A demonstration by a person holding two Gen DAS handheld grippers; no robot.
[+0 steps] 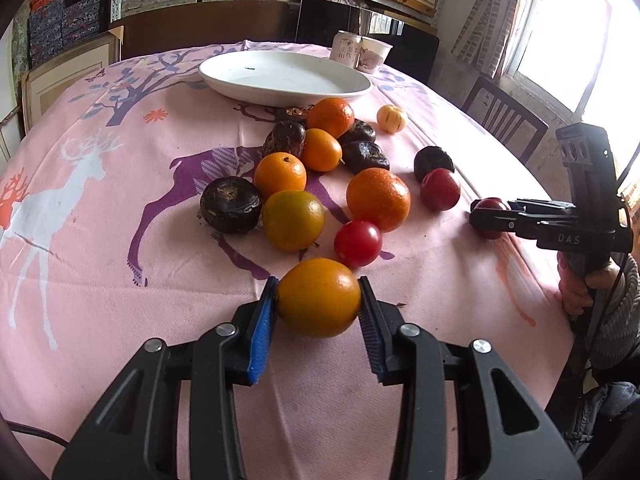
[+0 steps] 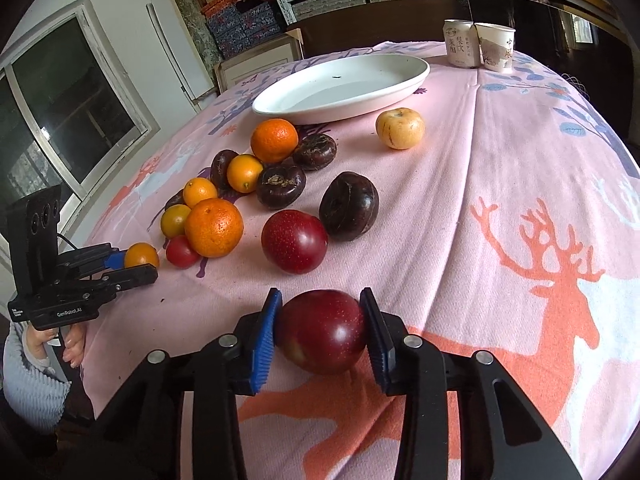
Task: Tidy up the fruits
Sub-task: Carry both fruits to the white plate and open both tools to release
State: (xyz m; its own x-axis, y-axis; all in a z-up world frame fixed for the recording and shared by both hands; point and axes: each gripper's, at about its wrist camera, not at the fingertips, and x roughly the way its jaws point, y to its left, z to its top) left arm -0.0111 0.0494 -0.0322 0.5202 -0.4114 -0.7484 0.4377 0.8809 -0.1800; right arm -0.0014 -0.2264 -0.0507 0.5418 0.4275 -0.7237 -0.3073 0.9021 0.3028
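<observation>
Orange rind fills the left gripper [image 1: 319,300]: its blue pads press both flanks of a small orange [image 1: 319,297], clamped at the near edge of the pink tablecloth [image 1: 100,280]. The right gripper [image 2: 321,330] likewise has a dark red plum [image 2: 323,330] between its pads, and both pads look in contact with the skin, so I read that as a grip too. Taking the white plate [image 1: 340,88] as landmark: both held fruits sit on the near side of it, well apart from it, with the loose heap of oranges, red plums and dark brown fruits lying between them and its rim. The plate is empty and lies straight ahead of both tools, its long axis running crosswise. Neither hand seems clearly nearer. Judged from this, the coming move is a lift and a forward carry over the heap. Just beyond the plate stand a can [image 2: 460,44] and a cup [image 2: 496,46].
</observation>
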